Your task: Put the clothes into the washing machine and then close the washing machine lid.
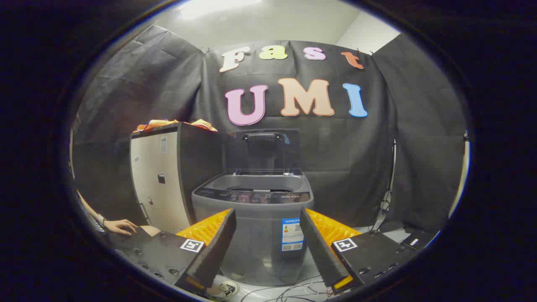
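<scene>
Claw point(267, 247) open, empty; washing machine point(256, 218) ahead, lid point(263, 149) raised.

Smooth grey plastic washing machine point(256, 235), glossy control panel point(251, 196), orange cloth clothes point(157, 124)

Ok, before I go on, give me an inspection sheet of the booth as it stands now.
Surface: pale floor under the machine.
Job's things: washing machine straight ahead beyond the fingers, lid raised upright at its back; orange clothes lying on top of the cabinet beside the machine.
Clutter: flat black item on the floor beside the machine.
Grippers: gripper open, fingers spread wide, holding nothing, short of the machine.
Cables: loose wires on the floor at the machine's base.
Surroundings: black cloth wall behind; stand pole against it; a person's hand low by the cabinet.
</scene>
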